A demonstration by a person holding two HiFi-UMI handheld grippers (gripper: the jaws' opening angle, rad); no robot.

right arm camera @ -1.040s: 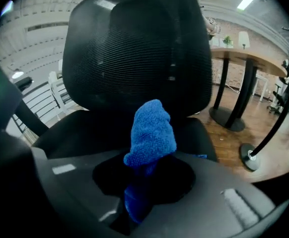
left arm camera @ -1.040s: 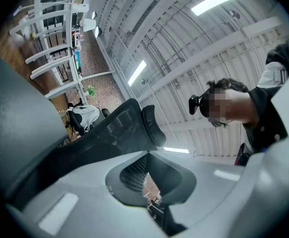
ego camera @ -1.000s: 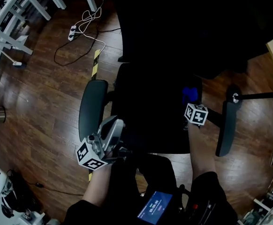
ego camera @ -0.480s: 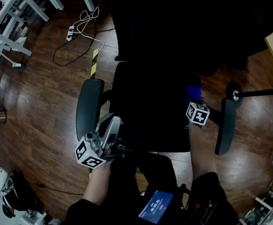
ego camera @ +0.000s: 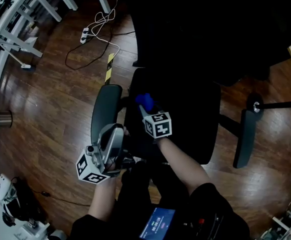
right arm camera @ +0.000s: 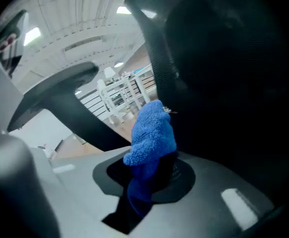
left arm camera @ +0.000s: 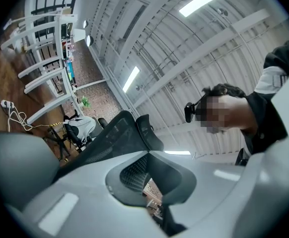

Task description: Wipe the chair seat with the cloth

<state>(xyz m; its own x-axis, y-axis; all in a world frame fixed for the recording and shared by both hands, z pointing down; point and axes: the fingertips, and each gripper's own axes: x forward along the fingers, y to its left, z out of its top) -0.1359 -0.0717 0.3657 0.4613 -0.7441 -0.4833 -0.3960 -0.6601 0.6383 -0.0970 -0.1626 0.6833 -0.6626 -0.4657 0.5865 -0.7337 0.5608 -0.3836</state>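
In the head view the black chair seat [ego camera: 190,114] lies in the middle, between its left armrest [ego camera: 105,109] and right armrest [ego camera: 244,136]. My right gripper [ego camera: 146,107] is over the seat's left part, near the left armrest, shut on a blue cloth [ego camera: 144,101]. The right gripper view has the cloth [right arm camera: 152,133] bunched upright between the jaws of that gripper [right arm camera: 149,177], beside the dark seat [right arm camera: 234,83]. My left gripper [ego camera: 114,132] hangs off the seat's front left corner, tilted upward and shut with nothing in it; its own view [left arm camera: 152,182] faces the ceiling.
A power strip with cables [ego camera: 88,33] and a yellow-black tape strip [ego camera: 109,66] lie on the wood floor behind the chair. White desk legs [ego camera: 20,14] stand at the far left, with a metal cup [ego camera: 2,119] below. A stand base [ego camera: 258,105] sits to the right.
My right gripper has swept the blue cloth across the seat from its right side to its left side. The left gripper has stayed about where it was.
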